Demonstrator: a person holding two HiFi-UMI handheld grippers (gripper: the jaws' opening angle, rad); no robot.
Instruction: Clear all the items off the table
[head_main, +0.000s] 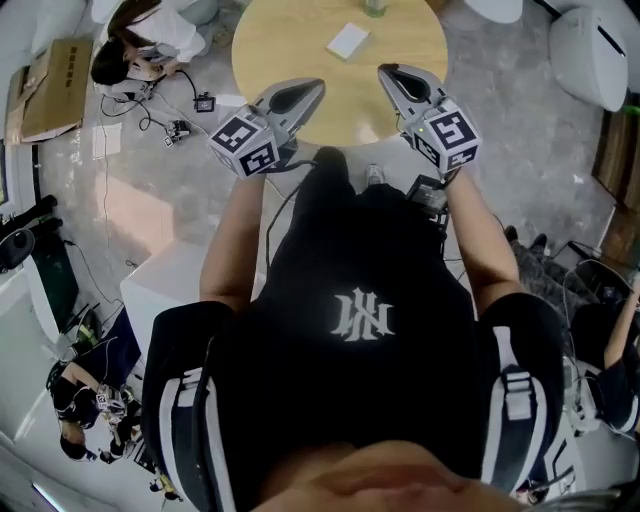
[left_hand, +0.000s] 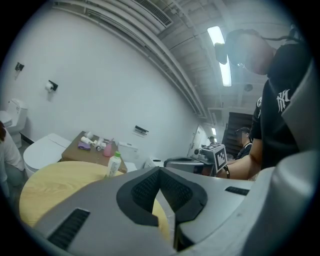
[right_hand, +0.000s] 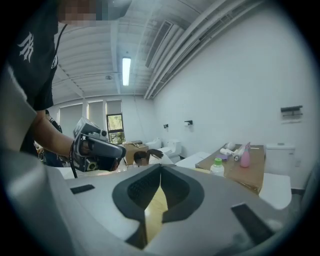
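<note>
"At the near edge of the round wooden table (head_main: 300, 40), how do the person's two tools sit?"

"The left gripper (head_main: 312, 90) and the right gripper (head_main: 392, 75) hang side by side there, apart from each other. Their tips point across the tabletop towards its far side. The person's bare forearms (head_main: 235, 240) run back from them, away from the table."

"Are the claws spread?"

"No. The left gripper view shows its dark ribbed pads (left_hand: 142, 192) pressed together at the tip with nothing between them. Only a sliver of the yellow tabletop shows through the slot below the tip. The right gripper view shows the same: its pads (right_hand: 132, 195) meet at the tip and hold nothing."

"And the things to be cleared?"

"Both are on the table, and neither gripper touches them. A white bottle (left_hand: 114, 165) with a green cap stands upright at the table's far rim. A flat white packet (head_main: 348, 41) lies on the top a little nearer the middle, between that bottle and the grippers, and it does not touch the bottle."

"What lies around the table?"

"Beyond its far side stands a brown-topped counter (right_hand: 240, 167). It carries a pink bottle (right_hand: 245, 156) and some small pale things too small to tell apart. To the table's left in the head view, a person in white (head_main: 150, 40) sits low on the grey floor among cables, with a flat piece of cardboard (head_main: 55, 85) further out on that side."
</note>
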